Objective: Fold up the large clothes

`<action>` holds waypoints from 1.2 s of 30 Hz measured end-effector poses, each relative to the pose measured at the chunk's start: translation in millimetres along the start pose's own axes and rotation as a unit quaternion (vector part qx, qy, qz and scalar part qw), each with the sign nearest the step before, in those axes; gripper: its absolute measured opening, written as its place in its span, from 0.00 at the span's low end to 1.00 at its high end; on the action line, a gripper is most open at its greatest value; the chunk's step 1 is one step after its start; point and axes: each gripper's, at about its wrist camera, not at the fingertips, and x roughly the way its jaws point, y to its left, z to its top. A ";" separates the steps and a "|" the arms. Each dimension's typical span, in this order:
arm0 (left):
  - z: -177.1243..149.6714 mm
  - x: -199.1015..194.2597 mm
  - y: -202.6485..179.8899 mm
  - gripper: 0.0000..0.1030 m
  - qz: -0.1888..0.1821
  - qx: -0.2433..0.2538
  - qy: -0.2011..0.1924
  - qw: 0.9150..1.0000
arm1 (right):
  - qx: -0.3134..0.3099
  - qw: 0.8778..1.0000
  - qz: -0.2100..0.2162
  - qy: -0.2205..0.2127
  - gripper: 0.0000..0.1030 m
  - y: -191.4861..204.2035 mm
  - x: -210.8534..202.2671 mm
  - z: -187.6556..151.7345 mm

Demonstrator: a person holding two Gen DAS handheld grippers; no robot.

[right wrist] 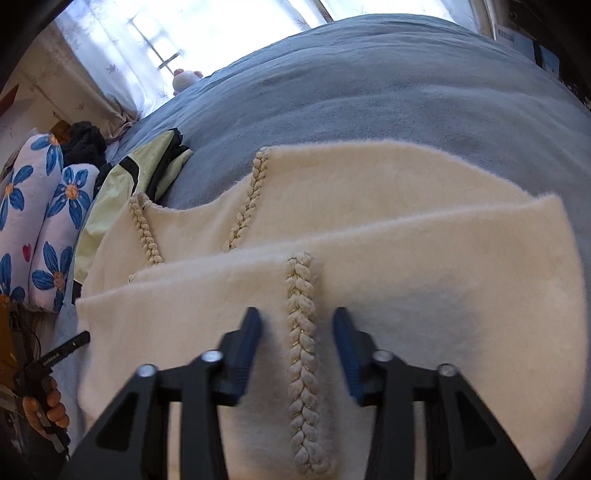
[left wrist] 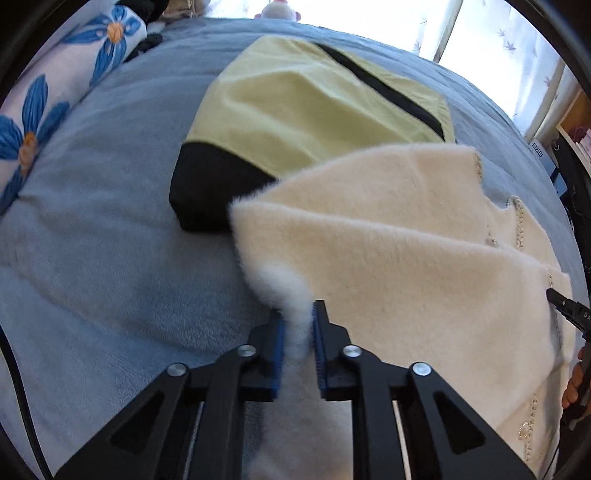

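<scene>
Left tongs [left wrist: 298,314]: my blue pads are pinched tight on a raised fold at the near left edge of the cream fleece garment [left wrist: 388,229].
Right tongs [right wrist: 297,325]: my fingers stand apart on either side of the braided trim [right wrist: 301,314], resting on the cream fleece; the pads do not press on it.
Cream fleece garment: it lies folded over itself on the grey-blue bed [right wrist: 369,92], nearest me, with two more braided strips farther up it.
Yellow-and-black garment [left wrist: 314,110]: beyond the cream fleece, its black corner touching the fleece's far left edge.
Flowered pillows [right wrist: 40,221]: farther left of the cream fleece, at the bed's edge.
Window [right wrist: 207,29]: bright, far beyond the fleece, with a small plush toy [right wrist: 186,79] at the bed's far edge.
</scene>
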 end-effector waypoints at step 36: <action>-91.5 -38.4 -123.4 0.38 -0.005 0.014 -0.030 0.999 | -0.110 0.993 0.035 0.012 0.28 131.3 -4.3 -85.7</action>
